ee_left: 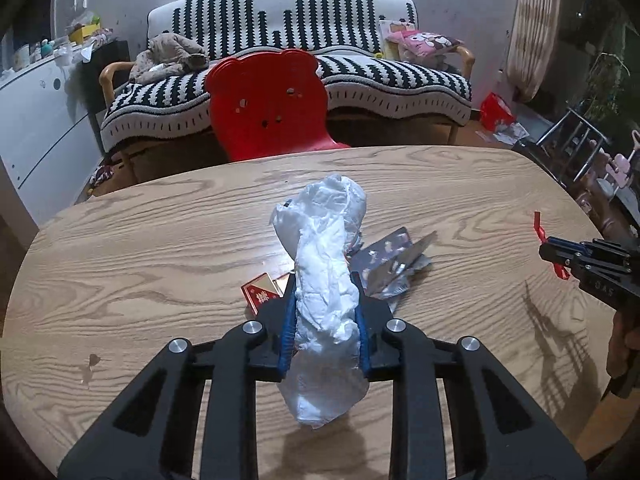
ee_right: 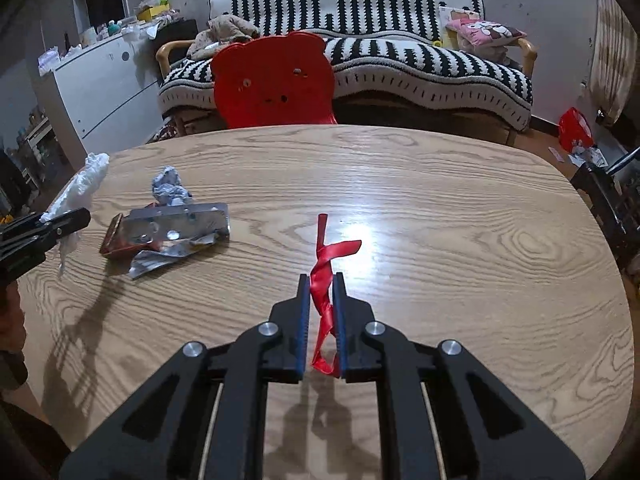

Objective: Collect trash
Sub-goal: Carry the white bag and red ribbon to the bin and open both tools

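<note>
My left gripper [ee_left: 325, 280] is shut on a crumpled white plastic bag [ee_left: 326, 264] and holds it above the wooden table [ee_left: 140, 264]. Behind it lie silver blister packs [ee_left: 394, 258] and a small red box [ee_left: 262, 292]. My right gripper [ee_right: 321, 278] is shut on a red ribbon [ee_right: 326, 268] and holds it over the table's middle [ee_right: 460, 240]. In the right wrist view the left gripper [ee_right: 80, 216] with the white bag [ee_right: 82, 186] is at the far left, next to the blister packs [ee_right: 176, 226] and a crumpled foil wad [ee_right: 170, 188]. The right gripper [ee_left: 546, 248] with the ribbon [ee_left: 540, 232] shows at the left wrist view's right edge.
A red bear-shaped chair [ee_left: 268, 108] stands at the table's far edge, with a striped sofa [ee_left: 320, 68] behind it. A white cabinet [ee_right: 104, 84] stands at the left. A red bag [ee_right: 574, 130] lies on the floor at the right.
</note>
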`<state>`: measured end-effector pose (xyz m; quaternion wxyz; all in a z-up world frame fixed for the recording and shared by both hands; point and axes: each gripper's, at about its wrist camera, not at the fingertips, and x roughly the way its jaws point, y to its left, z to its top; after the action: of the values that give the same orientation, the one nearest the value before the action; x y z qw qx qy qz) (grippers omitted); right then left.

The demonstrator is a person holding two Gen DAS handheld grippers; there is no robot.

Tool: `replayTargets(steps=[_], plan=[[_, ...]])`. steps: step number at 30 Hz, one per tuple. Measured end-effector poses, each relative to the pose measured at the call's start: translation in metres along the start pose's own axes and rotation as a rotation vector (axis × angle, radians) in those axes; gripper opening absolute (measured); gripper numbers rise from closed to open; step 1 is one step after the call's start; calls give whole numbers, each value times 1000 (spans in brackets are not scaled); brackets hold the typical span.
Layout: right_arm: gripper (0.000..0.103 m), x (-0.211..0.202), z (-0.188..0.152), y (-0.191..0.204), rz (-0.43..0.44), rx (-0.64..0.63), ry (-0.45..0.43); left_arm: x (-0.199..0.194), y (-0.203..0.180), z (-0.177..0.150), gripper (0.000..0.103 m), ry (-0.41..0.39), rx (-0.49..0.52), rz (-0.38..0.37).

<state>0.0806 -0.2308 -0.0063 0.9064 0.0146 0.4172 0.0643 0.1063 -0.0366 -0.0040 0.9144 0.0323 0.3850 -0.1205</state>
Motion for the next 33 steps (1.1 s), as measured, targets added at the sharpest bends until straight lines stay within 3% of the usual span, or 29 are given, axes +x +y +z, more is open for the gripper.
replayTargets(steps=[8,14,25,33], plan=[[12,-40,-22,-19,-44,17,-14,-4,-25,-2,24,21,7,-13],[12,-78,-41,-53,-84,59,-41,-11,-70,-5,24,13,73,-57],[12,-169,-103,-140,-203,201,-92,-19,-216,-14,24,10,202,-260],[12,-229,-184,-219,-307,377,-108,-36,-342,-37,24,10,311,-463]])
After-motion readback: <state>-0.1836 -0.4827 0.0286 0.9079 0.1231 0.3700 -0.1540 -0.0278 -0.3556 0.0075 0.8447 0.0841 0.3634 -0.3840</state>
